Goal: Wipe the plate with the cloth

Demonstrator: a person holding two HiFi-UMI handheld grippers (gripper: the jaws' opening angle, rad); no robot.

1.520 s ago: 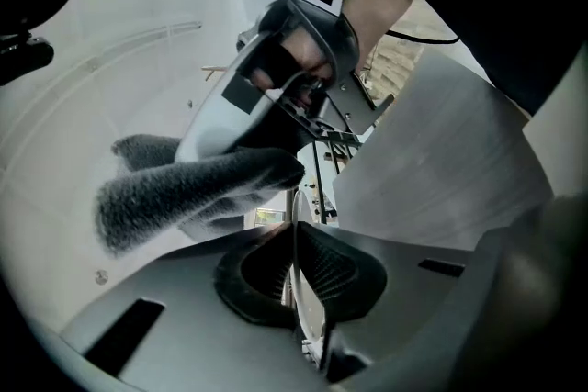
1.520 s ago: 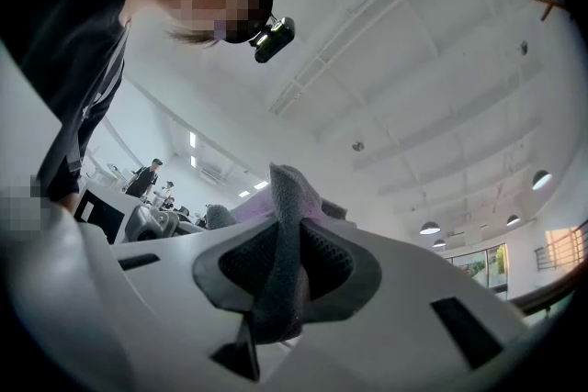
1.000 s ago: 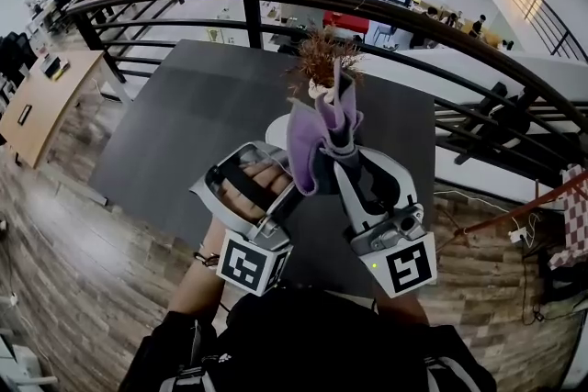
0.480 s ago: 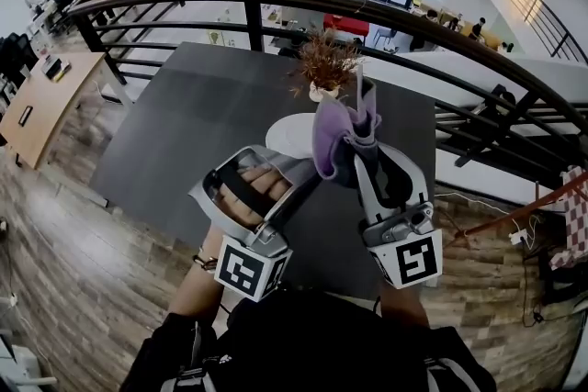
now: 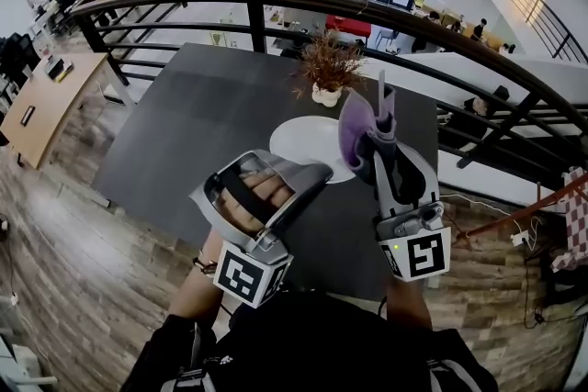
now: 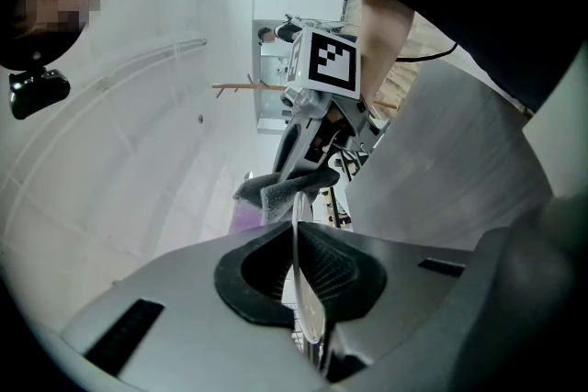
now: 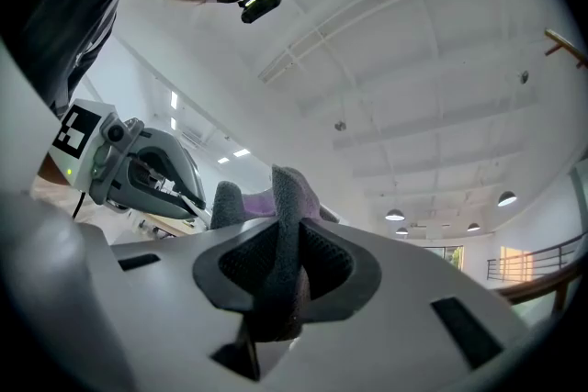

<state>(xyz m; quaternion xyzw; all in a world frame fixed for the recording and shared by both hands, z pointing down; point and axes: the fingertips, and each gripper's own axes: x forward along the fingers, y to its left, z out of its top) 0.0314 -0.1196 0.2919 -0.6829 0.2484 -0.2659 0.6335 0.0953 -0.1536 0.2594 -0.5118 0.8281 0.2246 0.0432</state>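
Grey table (image 5: pixel 175 133), white plate (image 5: pixel 308 142) pinched by its rim, purple cloth (image 5: pixel 355 126) poised just beside it.
Plate sits out over mid-table with its face up. The left tool (image 5: pixel 319 172) has its jaws nearly together on the thin near edge, likely a steadying hold that keeps the face open for wiping. Whether the far rim rests on the table is unclear from above. The right tool (image 5: pixel 373 119), just right of the plate, is clamped on the cloth, which is bunched ahead of its jaws as a pad and apparently not yet touching. Small potted dried plant (image 5: pixel 329 73) stands behind, out of the way.
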